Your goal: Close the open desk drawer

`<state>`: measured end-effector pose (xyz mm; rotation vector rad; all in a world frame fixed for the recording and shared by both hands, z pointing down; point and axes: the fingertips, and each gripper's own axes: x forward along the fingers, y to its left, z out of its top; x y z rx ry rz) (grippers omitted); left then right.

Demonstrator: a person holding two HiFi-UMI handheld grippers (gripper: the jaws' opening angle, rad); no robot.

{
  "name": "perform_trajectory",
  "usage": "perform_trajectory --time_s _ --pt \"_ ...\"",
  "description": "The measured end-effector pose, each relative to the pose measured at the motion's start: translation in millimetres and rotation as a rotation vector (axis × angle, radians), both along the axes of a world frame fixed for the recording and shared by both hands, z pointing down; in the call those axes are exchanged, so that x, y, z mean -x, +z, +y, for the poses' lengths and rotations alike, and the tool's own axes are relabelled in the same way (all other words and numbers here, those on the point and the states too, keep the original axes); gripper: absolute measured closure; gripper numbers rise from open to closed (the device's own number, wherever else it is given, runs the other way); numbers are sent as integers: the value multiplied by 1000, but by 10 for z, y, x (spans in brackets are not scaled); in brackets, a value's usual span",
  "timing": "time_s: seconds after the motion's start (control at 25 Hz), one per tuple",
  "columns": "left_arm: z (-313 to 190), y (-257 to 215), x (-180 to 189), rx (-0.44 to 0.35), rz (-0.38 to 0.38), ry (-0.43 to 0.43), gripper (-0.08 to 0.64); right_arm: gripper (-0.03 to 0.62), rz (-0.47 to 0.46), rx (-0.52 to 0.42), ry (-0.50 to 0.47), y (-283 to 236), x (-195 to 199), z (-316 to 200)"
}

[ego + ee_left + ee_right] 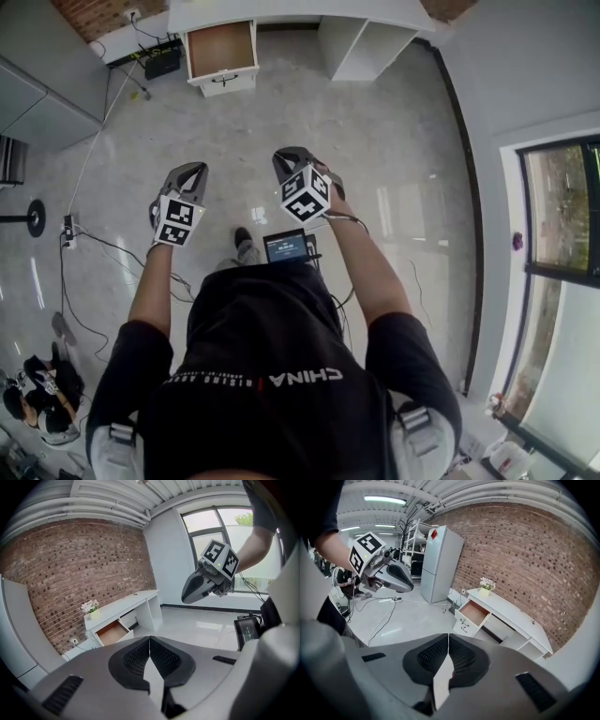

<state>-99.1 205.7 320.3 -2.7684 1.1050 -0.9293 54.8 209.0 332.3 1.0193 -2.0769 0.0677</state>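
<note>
- Standing on a pale, glossy floor [394, 141], a person holds a gripper in each hand out in front of the chest. The desk [300, 11] lies well ahead, so nothing is within reach yet.
- The drawer [222, 49] is pulled out of the desk's left end, as the head view shows it. The white desk stands against a brick wall [525, 550].
- The drawer's brown inside looks empty, and its white front, with a dark handle [225, 81], faces the person.
- Left gripper [192, 171]: its own view shows the ribbed pads meeting at the tips. The jaws are together with nothing between them.
- Right gripper [291, 156]: the same, with the jaws together and nothing held.
- Both grippers sit side by side, a little apart, pointing forward and down toward the desk. This is probably a ready carry rather than any work.
- Closed jaws likely suit this job. Shutting a drawer needs a push, not a grip, and a closed tip gives one blunt point to press with.
- The task looks unstarted — the drawer is fully out and untouched.
- The next step seems to call for getting close, then pressing the front squarely so the drawer slides in straight rather than skewing.
- A small pot of flowers [487, 584] sits on the desktop above the drawer, clear of the drawer front.
- Cables [94, 246] trail over the floor at the left — seemingly off the direct line to the drawer.
</note>
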Motion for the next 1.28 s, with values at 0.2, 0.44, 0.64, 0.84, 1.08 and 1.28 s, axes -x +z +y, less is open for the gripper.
perform_trajectory --time_s 0.2,0.44,0.64,0.84,1.08,1.28 --pt "-479 146 353 32 -1 4 548 577 8 20 -17 92 420 -442" --pt "-919 292 429 67 0 20 548 577 -3 59 -25 229 539 -977" --pt "-1404 407 441 96 -8 5 548 577 -17 72 -72 303 655 -1549" --pt "-2110 491 345 101 -35 -35 548 577 -19 91 -156 458 686 -2355" --pt "-3016 419 161 121 -52 -84 548 577 -58 97 -220 326 631 -3320" --pt "-3635 335 -8 129 -38 -140 548 577 -69 132 -236 353 404 -3928"
